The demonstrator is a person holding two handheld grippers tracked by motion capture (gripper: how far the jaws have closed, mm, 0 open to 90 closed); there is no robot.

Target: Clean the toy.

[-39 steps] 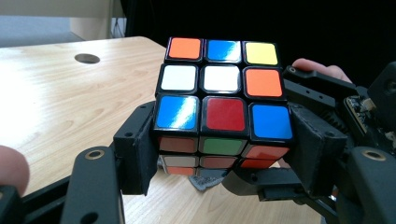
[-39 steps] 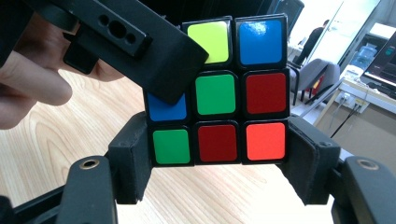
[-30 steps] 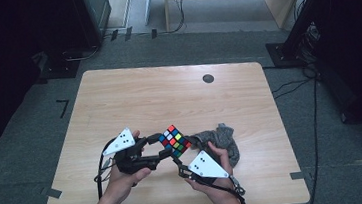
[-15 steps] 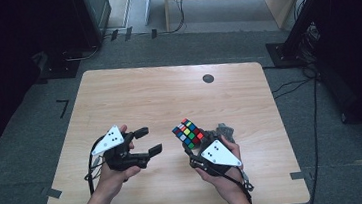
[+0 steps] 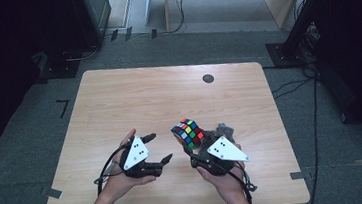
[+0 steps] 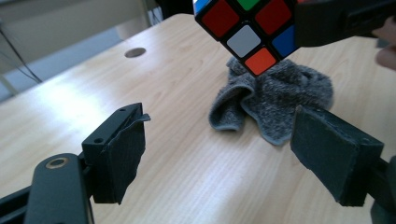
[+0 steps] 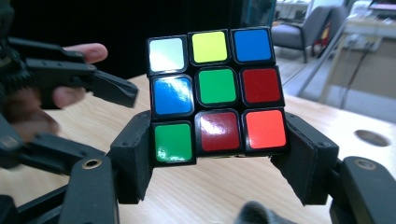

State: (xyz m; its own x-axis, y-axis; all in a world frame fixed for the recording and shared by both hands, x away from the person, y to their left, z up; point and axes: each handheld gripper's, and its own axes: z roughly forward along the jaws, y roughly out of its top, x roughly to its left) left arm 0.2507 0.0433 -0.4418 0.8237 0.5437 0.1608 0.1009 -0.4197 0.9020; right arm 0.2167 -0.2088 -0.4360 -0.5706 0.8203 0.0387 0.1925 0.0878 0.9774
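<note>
Two grippers working: right gripper (image 5: 189, 142) is clamping the cube (image 5: 188, 132), left gripper (image 5: 156, 147) is gaping wide at its nine o'clock.

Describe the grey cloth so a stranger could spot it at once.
Start at the wooden table and go to its near right part, where the right gripper holds a puzzle cube in its jaws. Just beyond lies the grey cloth, crumpled: the one soft, fuzzy, colourless thing there.
</note>
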